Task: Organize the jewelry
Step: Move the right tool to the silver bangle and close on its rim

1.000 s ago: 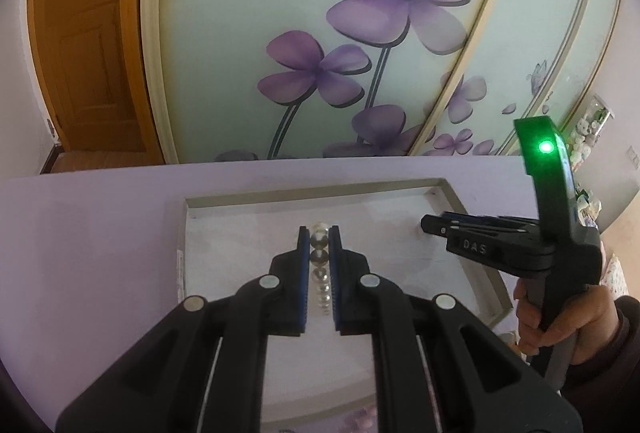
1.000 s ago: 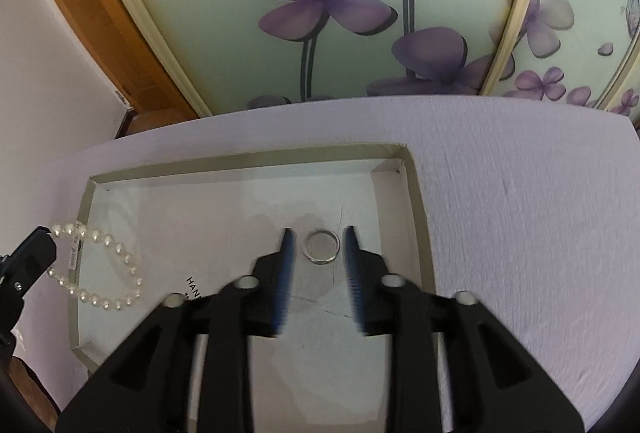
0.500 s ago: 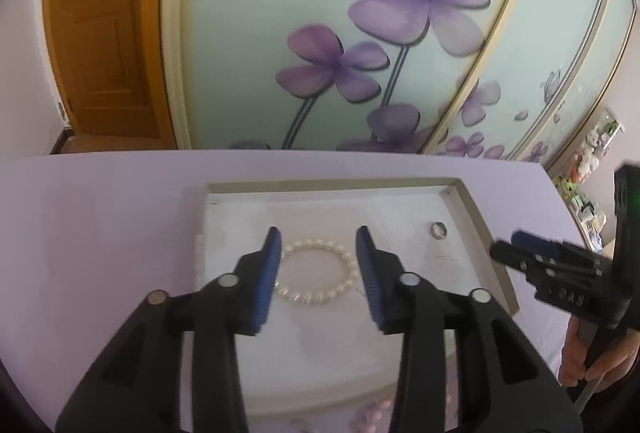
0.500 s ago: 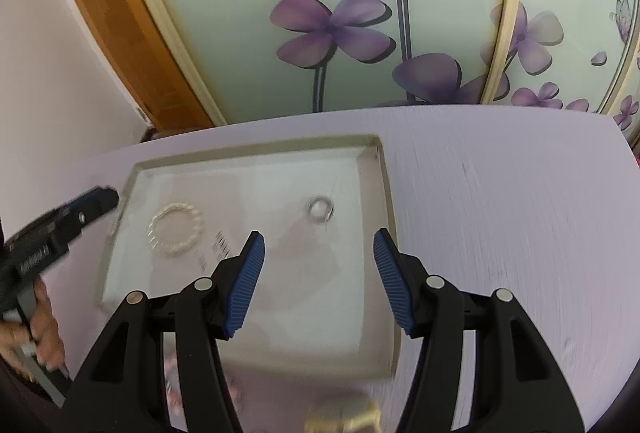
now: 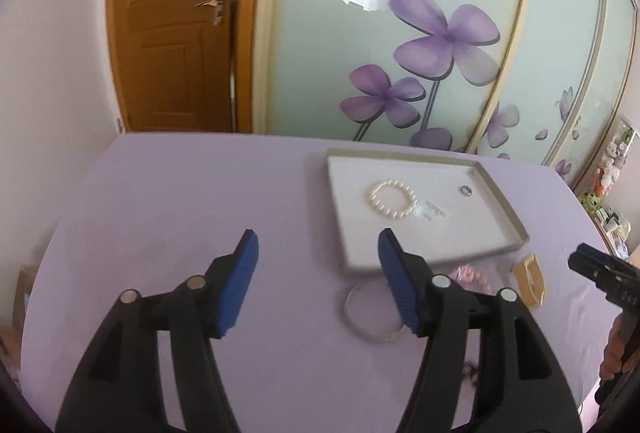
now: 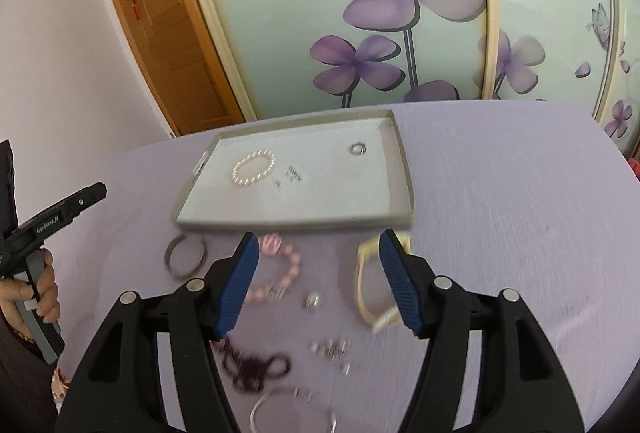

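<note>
A grey tray (image 5: 508, 209) (image 6: 400, 161) lies on the purple table and holds a pearl bracelet (image 5: 391, 200) (image 6: 254, 168) and a silver ring (image 5: 465, 190) (image 6: 358, 148). My left gripper (image 5: 318, 281) is open and empty, pulled back to the tray's left front. My right gripper (image 6: 316, 281) is open and empty above loose jewelry in front of the tray: a pink bead bracelet (image 6: 280, 265), a gold bangle (image 6: 372, 285), a grey bangle (image 6: 186, 257) (image 5: 372, 313), a dark bead bracelet (image 6: 256, 365) and a silver chain (image 6: 292, 409).
Small silver pieces (image 6: 330, 347) lie among the loose jewelry. A mirrored wardrobe with purple flowers (image 5: 440, 41) and a wooden door (image 5: 172, 33) stand behind the table. The right gripper's body shows at the left view's right edge (image 5: 600, 273).
My left gripper opened, let go of the pearl bracelet in the tray and drew back to the left. My right gripper opened wide and drew back from the ring over the loose jewelry.
</note>
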Demonstrator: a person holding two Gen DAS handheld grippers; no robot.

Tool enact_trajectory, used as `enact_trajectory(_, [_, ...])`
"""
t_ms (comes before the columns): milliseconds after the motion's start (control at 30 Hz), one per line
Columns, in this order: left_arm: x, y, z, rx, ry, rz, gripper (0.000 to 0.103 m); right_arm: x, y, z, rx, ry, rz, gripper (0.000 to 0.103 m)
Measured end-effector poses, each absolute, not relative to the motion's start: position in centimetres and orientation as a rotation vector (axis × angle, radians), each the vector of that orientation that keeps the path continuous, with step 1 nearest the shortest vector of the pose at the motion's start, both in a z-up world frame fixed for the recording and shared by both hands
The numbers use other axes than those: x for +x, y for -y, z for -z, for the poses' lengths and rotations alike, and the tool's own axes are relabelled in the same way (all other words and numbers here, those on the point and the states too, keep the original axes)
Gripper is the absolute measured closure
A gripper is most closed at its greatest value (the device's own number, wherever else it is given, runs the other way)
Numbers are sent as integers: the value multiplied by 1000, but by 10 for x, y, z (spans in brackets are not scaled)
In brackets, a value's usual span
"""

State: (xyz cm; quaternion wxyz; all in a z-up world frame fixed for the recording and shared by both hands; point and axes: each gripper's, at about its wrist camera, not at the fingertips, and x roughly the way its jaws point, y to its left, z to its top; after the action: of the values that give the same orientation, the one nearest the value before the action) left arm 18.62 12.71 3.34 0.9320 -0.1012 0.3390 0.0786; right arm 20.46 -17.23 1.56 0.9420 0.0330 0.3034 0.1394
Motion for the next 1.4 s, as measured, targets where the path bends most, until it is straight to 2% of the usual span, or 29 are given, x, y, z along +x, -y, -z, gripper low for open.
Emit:
enact_trajectory(200, [141, -131, -25, -211, -689, -187, 34, 164, 178, 5, 101, -634, -289, 37])
enact_trajectory(367, [118, -123, -21, -215, -687, -168, 29, 136, 181, 23, 72, -645, -260, 28])
enact_trajectory(433, [112, -118, -20, -216, -683, -155, 29, 128, 179, 34, 50, -660, -253, 21])
enact_trajectory(633, [104, -106, -18, -217, -683, -134, 27, 118, 168, 62, -10, -713, -250, 11])
enact_trajectory(767, [101, -100, -16, -209, -687, -128, 23, 115, 159, 78, -51, -737, -230, 10])
enact_trajectory(1167, [100, -98, -5, -213, -713, -120, 23, 117, 131, 96, -128, -759, -182, 9])
enact_trajectory(1400, [99, -99, -4, -218, -714, -118, 23, 119, 131, 94, -126, -750, -179, 17])
